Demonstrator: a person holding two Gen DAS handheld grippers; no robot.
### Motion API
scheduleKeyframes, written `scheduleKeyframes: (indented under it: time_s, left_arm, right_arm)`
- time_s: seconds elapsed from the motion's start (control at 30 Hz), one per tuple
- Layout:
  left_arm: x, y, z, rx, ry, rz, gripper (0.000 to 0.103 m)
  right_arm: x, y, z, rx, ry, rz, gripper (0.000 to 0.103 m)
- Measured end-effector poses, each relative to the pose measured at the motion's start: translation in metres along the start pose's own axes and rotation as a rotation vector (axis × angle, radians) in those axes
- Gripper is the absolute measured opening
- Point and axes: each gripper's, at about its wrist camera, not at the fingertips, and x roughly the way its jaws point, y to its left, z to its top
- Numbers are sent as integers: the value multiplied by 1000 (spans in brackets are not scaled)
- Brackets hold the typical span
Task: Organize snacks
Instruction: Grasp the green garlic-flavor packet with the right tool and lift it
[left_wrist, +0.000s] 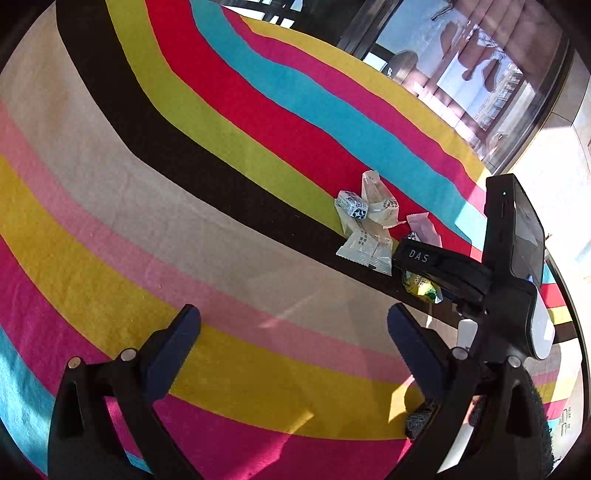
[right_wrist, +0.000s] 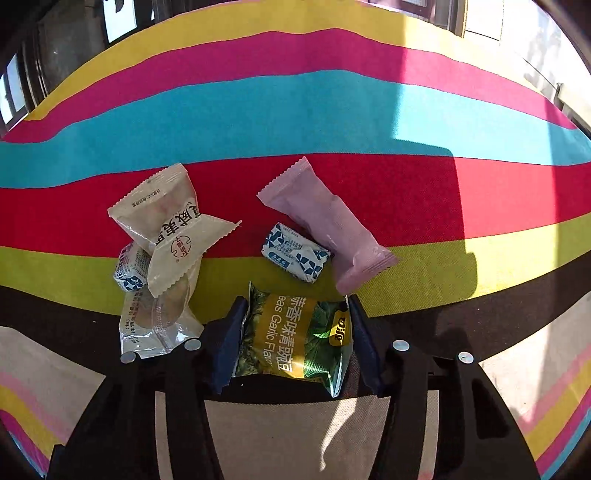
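Fingers (right_wrist: 364, 343) of the right gripper (right_wrist: 295, 332) pinch a green pea packet (right_wrist: 291, 336).
It lies on the striped cloth (right_wrist: 295, 110); a blue-white candy (right_wrist: 295, 256) and pink packet (right_wrist: 328, 225) sit at twelve o'clock, cream packets (right_wrist: 166, 229) at ten. Left gripper (left_wrist: 293, 325) hangs wide open, empty.

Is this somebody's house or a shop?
Probably a home, maybe a living room: a striped rug covers the floor, snack packets lie loose on it, and big windows let sunshine in.
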Motion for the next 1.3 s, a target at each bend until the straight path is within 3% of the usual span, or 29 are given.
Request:
scheduleKeyframes:
  time_s: [0.03, 0.17, 0.3, 0.43, 0.7, 0.9, 1.0, 1.13, 1.3]
  left_arm:
    - [0, 0, 0, -3, -1, -3, 101]
    - [1, 0, 0, 3, 1, 3, 101]
    - [2, -3, 0, 19, 9, 17, 101]
    - [2, 0, 0, 5, 7, 0, 101]
    - [8, -14, -1, 82, 43, 87, 101]
    - [29, -43, 1, 203, 122, 128, 101]
    - [40, -66, 10, 226, 106, 159, 101]
    - [76, -97, 28, 287, 144, 202, 101]
    - [113, -114, 51, 290, 147, 262, 101]
  right_arm:
    - [-4, -3, -4, -24, 0, 36, 44]
    - [-30, -38, -28, -75, -24, 241, 42]
    - [-57, -80, -57, -134, -77, 329, 42]
    - [-70, -115, -71, -116, -121, 399, 42]
    - [-92, -114, -73, -137, -222, 428, 42]
    - [-88, -111, -69, -125, -216, 434, 42]
    - [-89, -110, -69, -124, -227, 422, 43]
    - [-88, -115, -69, -96, -228, 427, 43]
    - [-87, -115, -69, -92, -221, 429, 43]
